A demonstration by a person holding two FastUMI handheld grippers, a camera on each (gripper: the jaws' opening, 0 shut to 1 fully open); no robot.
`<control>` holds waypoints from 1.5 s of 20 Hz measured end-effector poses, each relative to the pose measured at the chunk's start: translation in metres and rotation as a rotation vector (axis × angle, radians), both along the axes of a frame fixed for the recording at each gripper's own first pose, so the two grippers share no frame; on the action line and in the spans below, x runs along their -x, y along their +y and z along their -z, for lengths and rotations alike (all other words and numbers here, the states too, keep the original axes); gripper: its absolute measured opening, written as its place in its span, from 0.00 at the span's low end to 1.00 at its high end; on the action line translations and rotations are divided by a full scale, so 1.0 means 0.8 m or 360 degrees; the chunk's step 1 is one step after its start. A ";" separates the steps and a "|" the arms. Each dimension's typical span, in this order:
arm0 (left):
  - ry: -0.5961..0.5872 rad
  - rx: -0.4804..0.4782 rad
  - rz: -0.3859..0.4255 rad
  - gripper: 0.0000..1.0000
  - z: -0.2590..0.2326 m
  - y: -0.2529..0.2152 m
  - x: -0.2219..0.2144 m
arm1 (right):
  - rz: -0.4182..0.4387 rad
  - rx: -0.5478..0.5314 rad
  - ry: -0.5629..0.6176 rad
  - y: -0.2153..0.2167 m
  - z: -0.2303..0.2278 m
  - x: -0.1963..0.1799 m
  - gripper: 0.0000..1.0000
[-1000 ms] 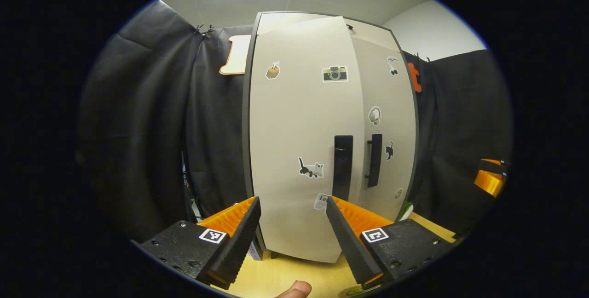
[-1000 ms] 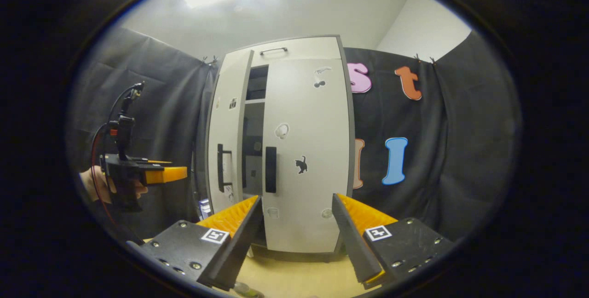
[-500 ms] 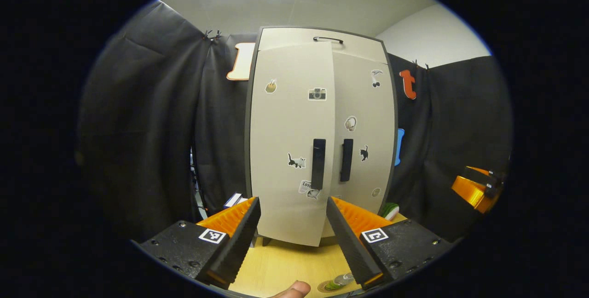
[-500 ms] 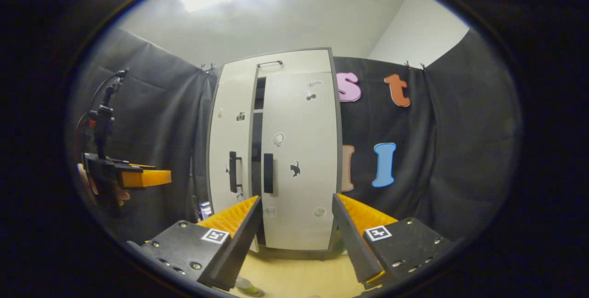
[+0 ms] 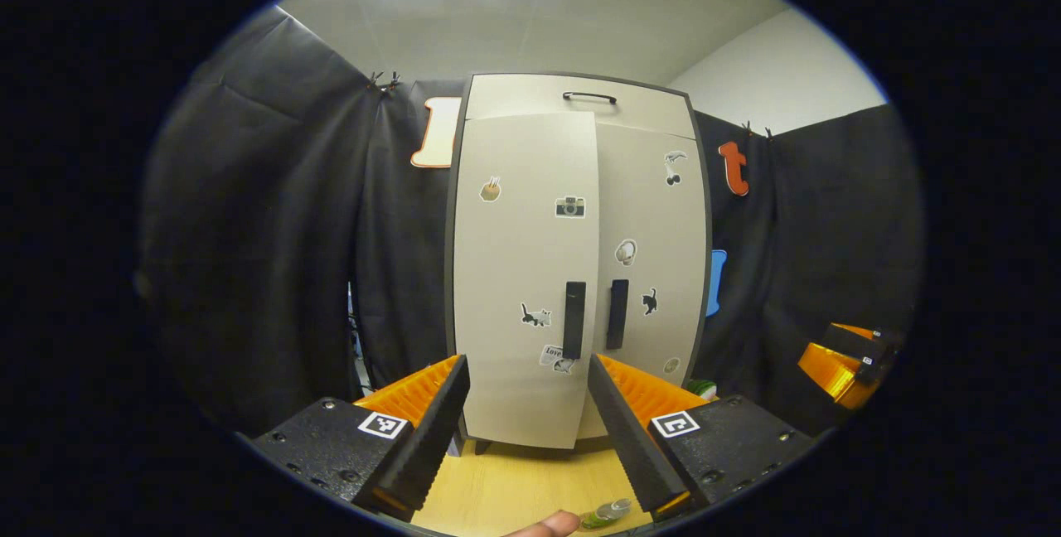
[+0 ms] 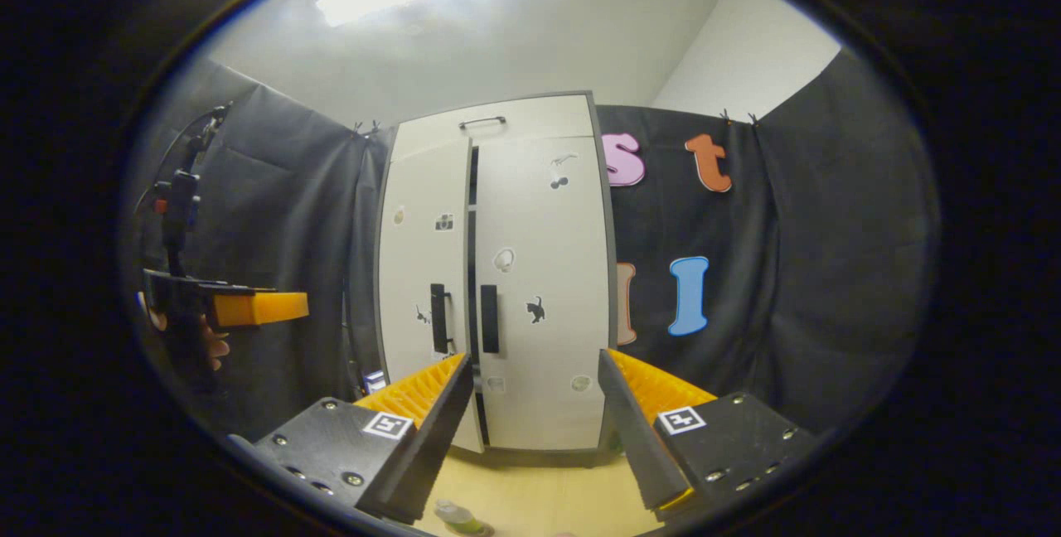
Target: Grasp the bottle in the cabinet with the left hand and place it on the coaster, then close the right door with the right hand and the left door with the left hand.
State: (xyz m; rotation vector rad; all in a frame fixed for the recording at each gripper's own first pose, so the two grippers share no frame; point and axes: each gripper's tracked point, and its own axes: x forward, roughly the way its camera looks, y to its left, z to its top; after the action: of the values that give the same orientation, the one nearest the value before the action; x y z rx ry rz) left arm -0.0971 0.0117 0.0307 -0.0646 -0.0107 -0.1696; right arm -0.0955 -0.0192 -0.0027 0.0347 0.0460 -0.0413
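Risk: left door (image 5: 522,272), ahead of the spread, empty left tongs (image 5: 528,429), looks a crack ajar and may swing out; right tongs (image 6: 535,429) also spread, bottle (image 6: 456,515) on the table below them.

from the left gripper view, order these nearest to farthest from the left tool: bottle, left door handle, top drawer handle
1. bottle, on the table just below the left tool, lower right.
2. left door handle, straight ahead on the cabinet's left door.
3. top drawer handle, high on the cabinet.
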 end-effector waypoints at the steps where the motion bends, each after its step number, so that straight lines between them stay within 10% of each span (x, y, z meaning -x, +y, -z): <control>1: 0.0014 0.0001 0.0012 0.92 0.004 -0.001 -0.001 | -0.0009 -0.0003 -0.0006 0.005 -0.002 -0.003 0.92; 30: 0.0148 0.0009 0.0260 0.92 0.087 -0.021 -0.028 | 0.0133 0.0017 0.0024 0.012 0.013 -0.016 0.92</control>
State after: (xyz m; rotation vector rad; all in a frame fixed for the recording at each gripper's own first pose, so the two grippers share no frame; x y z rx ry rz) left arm -0.0744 -0.0049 -0.0387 -0.0790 0.0873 -0.3300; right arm -0.0830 -0.0098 -0.0132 0.0254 0.0596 -0.1254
